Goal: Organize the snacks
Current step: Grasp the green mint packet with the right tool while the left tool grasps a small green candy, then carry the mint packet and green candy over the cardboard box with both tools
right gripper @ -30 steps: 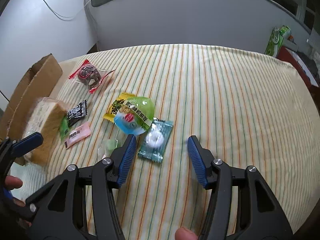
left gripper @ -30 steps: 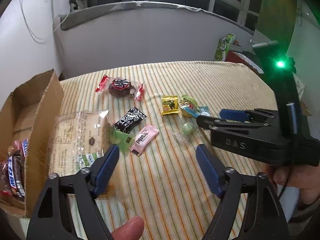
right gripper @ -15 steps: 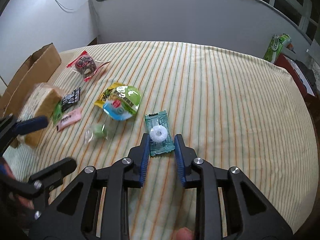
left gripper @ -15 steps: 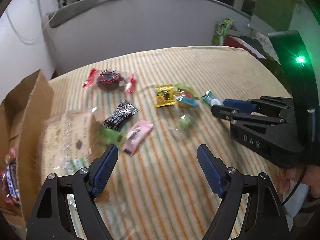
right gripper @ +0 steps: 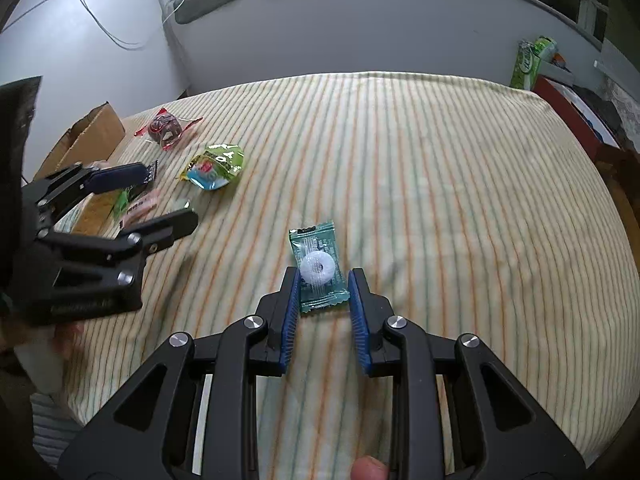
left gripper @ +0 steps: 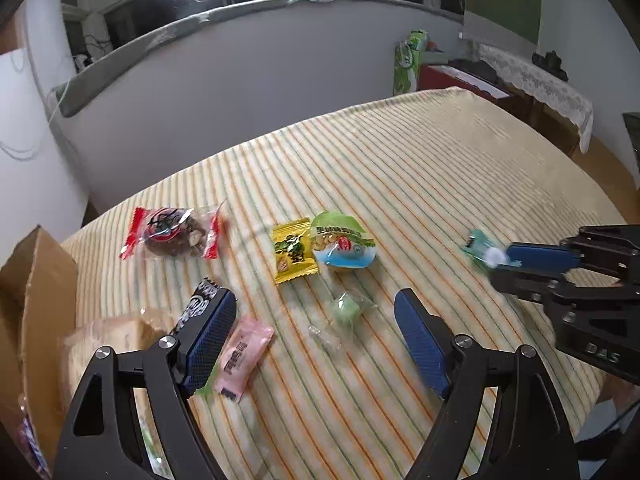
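My right gripper (right gripper: pixel 322 294) is clamped on the green mint packet (right gripper: pixel 318 266), its blue ribbed pads pressing the packet's two long edges near the crimped end closest to me, so the packet's long axis runs straight out toward twelve o'clock along my fingers. In the left wrist view the same packet (left gripper: pixel 482 249) shows at about three o'clock, pinched at the tip of that gripper and seemingly lifted just off the striped cloth (right gripper: pixel 440 200), though I cannot be sure it is clear of it. The wrapper is thin, glossy film with a clear window over a white ring-shaped mint, flat and light; I judge it could slip or twist if the hold loosens. My left gripper (left gripper: pixel 316 336) stands with its jaws wide apart and nothing between them, hovering over the loose snacks: a pink sachet (left gripper: pixel 244 354) at seven o'clock just beside its left pad, a pale green wrapped candy (left gripper: pixel 347 309) near twelve, a yellow sachet (left gripper: pixel 294 255) and a green-lidded jelly cup (left gripper: pixel 344 242) touching each other farther out, and a clear-wrapped dark pastry with red ends (left gripper: pixel 172 232) toward eleven. The cardboard box (left gripper: pixel 38 304) sits at nine o'clock in the left view and ten in the right view (right gripper: pixel 90 136), well apart from the mint. The coming move, as I judge it, turns on that: the packet must travel leftward across the cloth to the box, and my left gripper is much the nearer to it.
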A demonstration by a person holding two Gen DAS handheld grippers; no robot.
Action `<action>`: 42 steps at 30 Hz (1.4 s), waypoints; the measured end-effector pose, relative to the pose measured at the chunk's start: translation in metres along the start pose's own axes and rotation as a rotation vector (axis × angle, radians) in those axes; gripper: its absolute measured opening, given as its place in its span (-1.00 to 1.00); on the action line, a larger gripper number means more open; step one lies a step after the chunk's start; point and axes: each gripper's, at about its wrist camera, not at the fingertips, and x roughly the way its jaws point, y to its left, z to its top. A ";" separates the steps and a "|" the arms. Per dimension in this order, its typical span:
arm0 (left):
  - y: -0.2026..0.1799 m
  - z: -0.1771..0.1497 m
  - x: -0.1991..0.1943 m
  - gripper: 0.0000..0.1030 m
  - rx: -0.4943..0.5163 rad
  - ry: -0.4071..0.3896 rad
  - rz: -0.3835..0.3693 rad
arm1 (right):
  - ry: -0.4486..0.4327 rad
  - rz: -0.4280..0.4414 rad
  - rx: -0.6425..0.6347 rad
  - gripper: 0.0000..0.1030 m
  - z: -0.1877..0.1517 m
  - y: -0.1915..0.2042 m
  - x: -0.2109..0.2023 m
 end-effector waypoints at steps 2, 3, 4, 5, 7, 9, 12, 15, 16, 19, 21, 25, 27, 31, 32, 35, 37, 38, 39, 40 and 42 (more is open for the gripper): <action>0.000 0.002 0.002 0.58 0.004 0.006 -0.015 | -0.004 0.004 0.007 -0.51 -0.004 -0.003 -0.003; -0.001 0.004 0.005 0.57 0.005 0.013 -0.031 | -0.005 0.007 0.009 -0.50 -0.005 -0.004 -0.004; -0.002 0.004 0.007 0.51 0.008 0.018 -0.046 | -0.007 0.009 0.011 -0.51 -0.005 -0.004 -0.004; -0.003 0.004 0.009 0.36 0.015 0.024 -0.053 | -0.009 0.012 0.013 -0.51 -0.006 -0.004 -0.004; -0.009 0.003 0.016 0.12 0.037 0.061 -0.078 | -0.012 0.015 0.017 -0.51 -0.007 -0.005 -0.005; -0.012 0.000 0.015 0.04 0.042 0.056 -0.086 | -0.015 0.018 0.020 -0.51 -0.007 -0.006 -0.005; -0.012 -0.001 0.014 -0.12 0.034 0.062 -0.106 | -0.018 0.021 0.024 -0.51 -0.008 -0.006 -0.006; -0.014 -0.001 0.014 -0.36 0.039 0.064 -0.109 | -0.021 0.024 0.029 -0.51 -0.009 -0.007 -0.007; -0.015 -0.001 0.014 -0.52 0.040 0.065 -0.106 | -0.022 0.025 0.032 -0.51 -0.009 -0.007 -0.007; -0.015 -0.002 0.012 -0.57 0.032 0.063 -0.101 | -0.025 0.025 0.035 -0.50 -0.009 -0.007 -0.007; -0.013 -0.005 0.009 -0.57 0.023 0.057 -0.096 | -0.027 0.027 0.044 -0.50 -0.010 -0.008 -0.008; -0.011 -0.009 0.003 -0.58 -0.003 0.046 -0.095 | -0.040 0.038 0.060 -0.50 -0.011 -0.011 -0.011; -0.011 -0.010 -0.001 -0.58 -0.008 0.038 -0.093 | -0.045 0.046 0.072 -0.50 -0.012 -0.014 -0.013; -0.008 -0.013 -0.016 -0.58 -0.037 0.008 -0.090 | -0.056 0.064 0.107 -0.50 -0.013 -0.022 -0.019; -0.007 -0.014 -0.021 -0.58 -0.048 0.002 -0.089 | -0.057 0.065 0.115 -0.51 -0.013 -0.024 -0.020; -0.003 -0.017 -0.033 -0.58 -0.083 -0.019 -0.101 | -0.060 0.052 0.129 -0.50 -0.014 -0.028 -0.024; 0.000 -0.019 -0.039 -0.58 -0.093 -0.030 -0.099 | -0.062 0.040 0.132 -0.50 -0.014 -0.029 -0.027; 0.001 -0.020 -0.042 -0.58 -0.100 -0.035 -0.100 | -0.064 0.035 0.131 -0.50 -0.014 -0.029 -0.029; 0.003 -0.021 -0.046 -0.58 -0.110 -0.042 -0.103 | -0.066 0.030 0.131 -0.51 -0.014 -0.028 -0.030; 0.003 -0.020 -0.049 -0.58 -0.117 -0.048 -0.103 | -0.067 0.026 0.130 -0.50 -0.013 -0.027 -0.032; 0.008 -0.022 -0.055 -0.58 -0.136 -0.059 -0.103 | -0.072 0.022 0.126 -0.50 -0.012 -0.024 -0.035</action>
